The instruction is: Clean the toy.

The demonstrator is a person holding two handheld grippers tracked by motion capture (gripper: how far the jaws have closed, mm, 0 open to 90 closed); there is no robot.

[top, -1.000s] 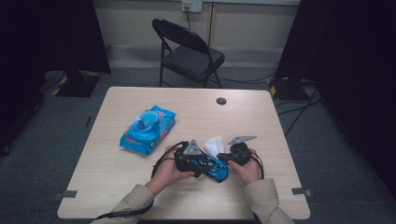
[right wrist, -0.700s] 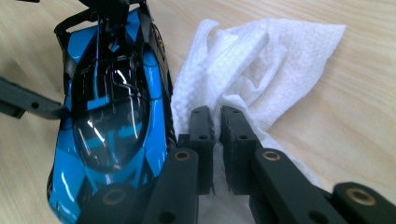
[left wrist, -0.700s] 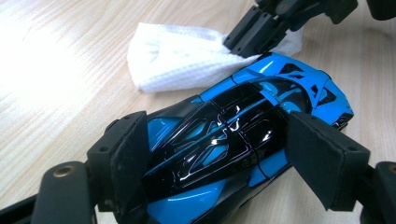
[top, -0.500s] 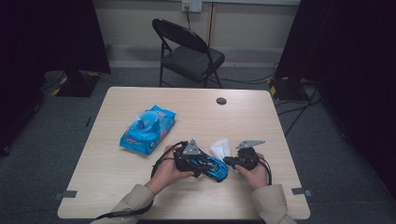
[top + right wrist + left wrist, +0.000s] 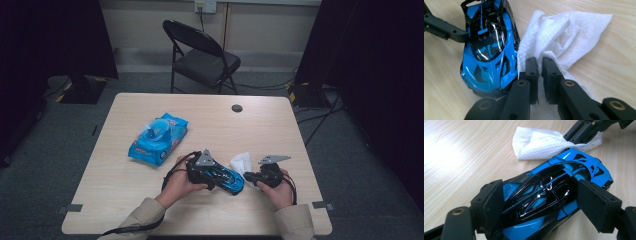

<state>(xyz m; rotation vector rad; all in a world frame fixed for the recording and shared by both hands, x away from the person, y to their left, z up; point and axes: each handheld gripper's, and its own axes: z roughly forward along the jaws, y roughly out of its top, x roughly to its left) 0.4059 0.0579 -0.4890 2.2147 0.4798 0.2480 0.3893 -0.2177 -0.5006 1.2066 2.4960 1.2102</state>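
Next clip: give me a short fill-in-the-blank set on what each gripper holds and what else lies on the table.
1. The left gripper clamps a blue and black toy ____.
2. The right gripper is shut on a white ____.
3. The blue wipes pack lies on the table to the ____ of the left gripper in the high view.

Missing words: car; wipe; left

Wipe (image 5: 242, 162) right of toy car (image 5: 223, 178) (touching); packet (image 5: 158, 138) behind-left.
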